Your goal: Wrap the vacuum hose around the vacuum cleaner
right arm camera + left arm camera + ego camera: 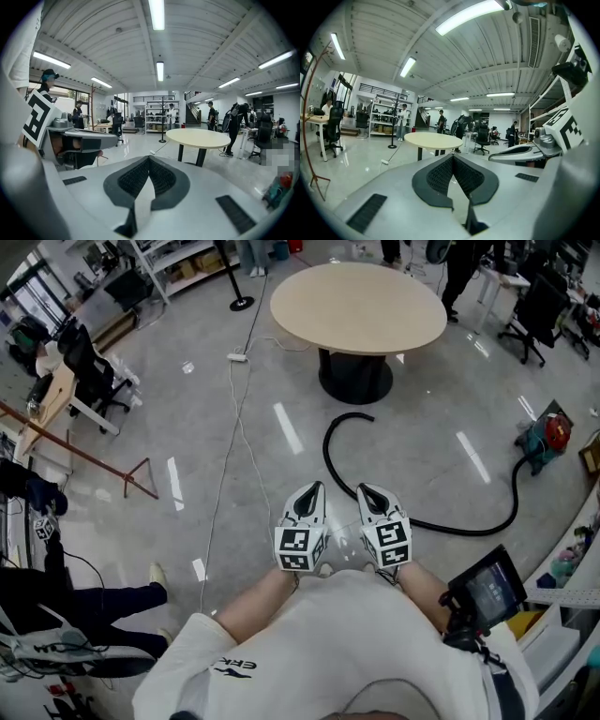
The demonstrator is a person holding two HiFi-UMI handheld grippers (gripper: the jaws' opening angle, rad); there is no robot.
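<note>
Loosely, the hose (325, 448) sweeps left from the vacuum cleaner (546, 440); left tongs (316, 487) and right tongs (365, 489) clenched empty.

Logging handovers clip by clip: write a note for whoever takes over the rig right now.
Left gripper: shut, empty, held close to the body.
Right gripper: shut, empty, beside the left one.
Vacuum: on the floor at far right.
Hose: loose on the floor, curving from the vacuum past the grippers to end near the table base.
Done: nothing; no turn of hose is on the vacuum.
Left: go over, pick up the hose and wrap it round the vacuum.
</note>
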